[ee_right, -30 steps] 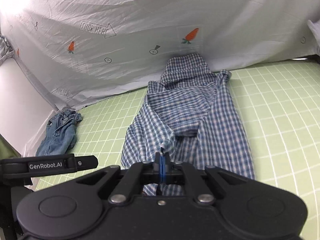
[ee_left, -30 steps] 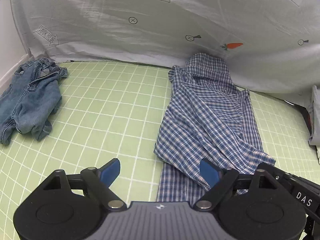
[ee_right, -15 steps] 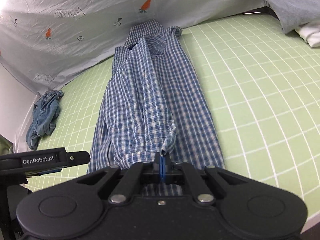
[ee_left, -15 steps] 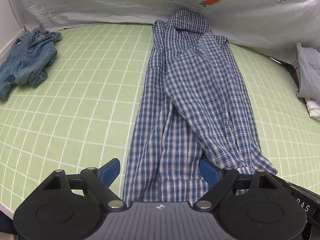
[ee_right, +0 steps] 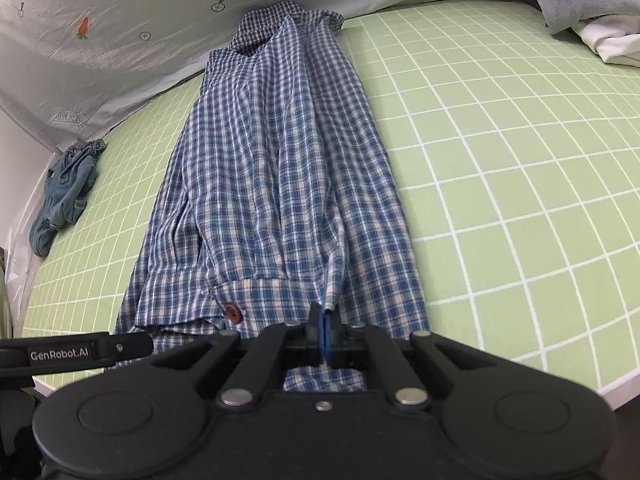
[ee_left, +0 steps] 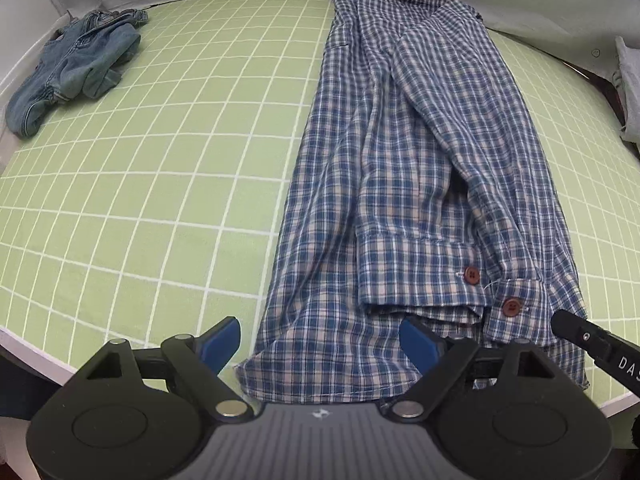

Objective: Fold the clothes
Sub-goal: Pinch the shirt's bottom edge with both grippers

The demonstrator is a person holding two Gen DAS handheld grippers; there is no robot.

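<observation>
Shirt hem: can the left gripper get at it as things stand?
Probably yes. The left gripper is open right at the near hem of the plaid shirt, with nothing between. The right gripper, shut on a cuff, sits off to the side.

Right gripper clamped on cuff edge of blue plaid shirt, laid lengthwise on green grid mat, sleeves folded in; jeans crumpled far left; grey and white clothes top right; printed sheet behind
</observation>
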